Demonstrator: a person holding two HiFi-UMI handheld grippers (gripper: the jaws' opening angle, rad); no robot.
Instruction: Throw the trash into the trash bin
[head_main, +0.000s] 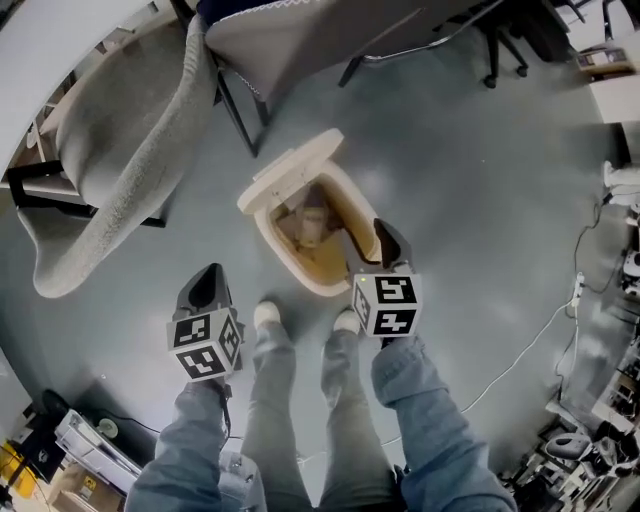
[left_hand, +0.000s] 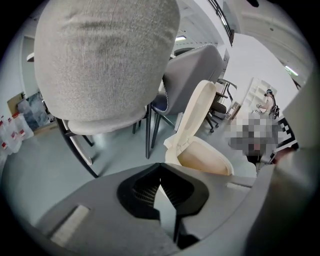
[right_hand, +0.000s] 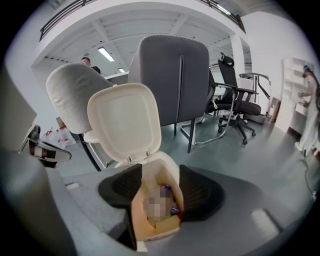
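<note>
You find no words, brand names or numbers here that can be read. The only printed signs are black-and-white square patterns, not letters: in the head view they sit on the left marker cube of your left gripper at 8 o'clock and on the right marker cube of your right gripper at 4 o'clock. In the left gripper view, the red labels on the bottles at 9 o'clock are too small to read.

Trash bin, lid open, stands on the floor ahead of both shoes. Right gripper hangs over its near rim; left gripper over floor beside it
</note>
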